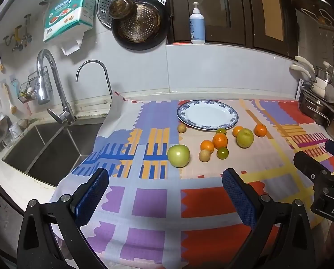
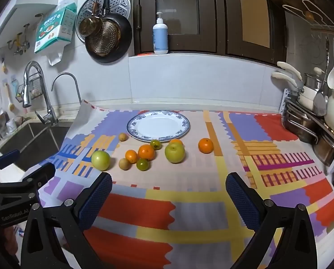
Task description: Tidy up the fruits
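Note:
An empty blue-rimmed white plate (image 1: 207, 114) (image 2: 158, 125) sits at the back of a patterned cloth. In front of it lie loose fruits: two green apples (image 1: 178, 156) (image 2: 174, 153), several oranges (image 1: 220, 140) (image 2: 205, 145), small green citrus (image 1: 222, 152) (image 2: 142, 164) and small tan fruits (image 1: 181, 128) (image 2: 124, 163). My left gripper (image 1: 165, 181) is open and empty, well short of the near apple. My right gripper (image 2: 168, 185) is open and empty, short of the fruits. Each gripper shows at the edge of the other's view.
A steel sink (image 1: 48, 150) with two taps lies left of the cloth. Pans hang on the wall (image 1: 140, 22). A soap bottle (image 1: 197, 25) stands on the sill. Pots and utensils (image 2: 312, 116) crowd the right side.

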Demonstrator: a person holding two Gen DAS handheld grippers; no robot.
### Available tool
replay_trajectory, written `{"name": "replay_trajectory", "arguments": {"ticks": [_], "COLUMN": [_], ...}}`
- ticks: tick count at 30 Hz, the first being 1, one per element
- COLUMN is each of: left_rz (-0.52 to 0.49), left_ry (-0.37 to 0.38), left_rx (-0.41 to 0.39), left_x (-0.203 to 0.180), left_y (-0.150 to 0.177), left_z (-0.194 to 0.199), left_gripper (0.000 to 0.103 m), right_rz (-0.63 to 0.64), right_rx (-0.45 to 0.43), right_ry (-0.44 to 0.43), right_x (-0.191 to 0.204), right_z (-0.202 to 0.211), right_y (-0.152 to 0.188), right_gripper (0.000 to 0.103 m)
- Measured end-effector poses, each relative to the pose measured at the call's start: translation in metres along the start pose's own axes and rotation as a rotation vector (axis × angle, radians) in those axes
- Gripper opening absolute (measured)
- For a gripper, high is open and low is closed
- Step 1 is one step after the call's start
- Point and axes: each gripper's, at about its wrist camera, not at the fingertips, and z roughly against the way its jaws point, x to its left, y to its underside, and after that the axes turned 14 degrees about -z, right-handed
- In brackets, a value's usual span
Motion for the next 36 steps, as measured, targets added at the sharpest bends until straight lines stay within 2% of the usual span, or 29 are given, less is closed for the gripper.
{"name": "replay_trajectory", "arguments": {"ticks": [5, 13, 36], "left_rz": [0.012, 0.005, 0.009], "left_ry": [0.022, 0.008, 0.011], "left_rx": [-0.011, 0.013, 0.014], "left_x": [0.0087, 0.0008, 0.0015], "left_y": [0.0069, 0.0023, 0.0019], "left_z": [0.0026, -0.0014, -0.0027], "left_gripper": [0.103, 0.103, 0.103], "right_rz": [-0.002, 0.003, 0.007], "right_rx": [0.006, 0.018, 0.022], "right_ry": [-0.011, -0.010, -0.006], "right_x": [0.0003, 0.0010, -0.0004], "right_z": [-0.0009, -0.0019, -0.0026], "right_y": [-0.0004, -0.0008, -0.0005], "right_gripper": [0.102, 0.102, 0.102]}}
